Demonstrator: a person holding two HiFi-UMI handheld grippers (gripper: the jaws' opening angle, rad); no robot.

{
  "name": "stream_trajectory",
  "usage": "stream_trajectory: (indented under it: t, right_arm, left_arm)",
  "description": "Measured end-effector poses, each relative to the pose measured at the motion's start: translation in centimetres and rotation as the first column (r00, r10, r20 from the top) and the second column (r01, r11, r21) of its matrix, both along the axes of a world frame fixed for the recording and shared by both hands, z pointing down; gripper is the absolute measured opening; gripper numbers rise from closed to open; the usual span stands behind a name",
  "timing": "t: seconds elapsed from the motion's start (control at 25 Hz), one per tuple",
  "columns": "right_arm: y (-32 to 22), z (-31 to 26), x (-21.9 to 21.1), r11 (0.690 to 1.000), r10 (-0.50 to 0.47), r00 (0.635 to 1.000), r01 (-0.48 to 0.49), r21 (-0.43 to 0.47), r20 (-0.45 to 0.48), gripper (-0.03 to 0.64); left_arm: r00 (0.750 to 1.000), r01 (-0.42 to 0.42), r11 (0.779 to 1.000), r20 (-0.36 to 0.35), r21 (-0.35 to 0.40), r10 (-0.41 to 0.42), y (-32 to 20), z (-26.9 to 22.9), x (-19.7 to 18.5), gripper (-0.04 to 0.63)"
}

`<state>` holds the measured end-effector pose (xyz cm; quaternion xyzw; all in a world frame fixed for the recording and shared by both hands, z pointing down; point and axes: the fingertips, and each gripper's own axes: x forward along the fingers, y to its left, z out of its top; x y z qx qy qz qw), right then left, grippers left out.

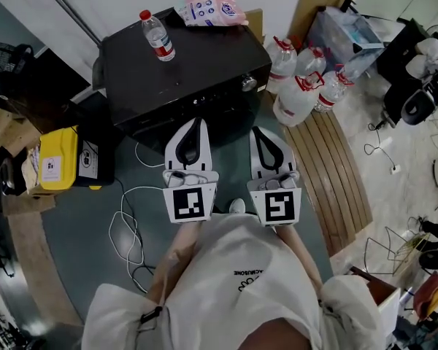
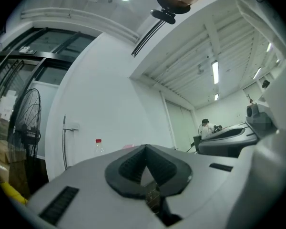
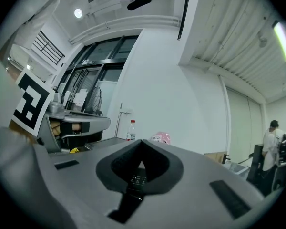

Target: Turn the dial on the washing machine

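Observation:
The black washing machine [image 1: 182, 64] stands just ahead of me, and its silver dial [image 1: 247, 84] sits at the right end of the front panel. My left gripper [image 1: 198, 122] hangs in front of the panel's middle, with its jaws meeting at the tips and nothing between them. My right gripper [image 1: 260, 131] is beside it, below and slightly right of the dial and apart from it, also shut and empty. The left gripper view shows the left gripper [image 2: 145, 148] closed. In the right gripper view the right gripper [image 3: 142, 141] is closed too.
A water bottle [image 1: 158, 35] and a pink packet [image 1: 208, 7] lie on the machine's top. Large water jugs [image 1: 299, 86] and a wooden slatted pallet [image 1: 336, 173] are at the right. A yellow box [image 1: 57, 159] and white cables [image 1: 128, 224] are at the left.

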<state>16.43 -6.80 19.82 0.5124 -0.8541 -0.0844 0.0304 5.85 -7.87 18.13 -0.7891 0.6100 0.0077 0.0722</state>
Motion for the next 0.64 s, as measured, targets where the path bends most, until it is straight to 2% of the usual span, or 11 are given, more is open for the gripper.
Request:
stream_trajectory:
  t: [0.64]
  right_arm:
    - [0.07,-0.72,0.81,0.999,0.035,0.999,-0.036,0.013,0.034,0.005]
  left_arm:
    - [1.0,-0.012,1.0,-0.005,0.018,0.012,0.44,-0.39,0.14,-0.002]
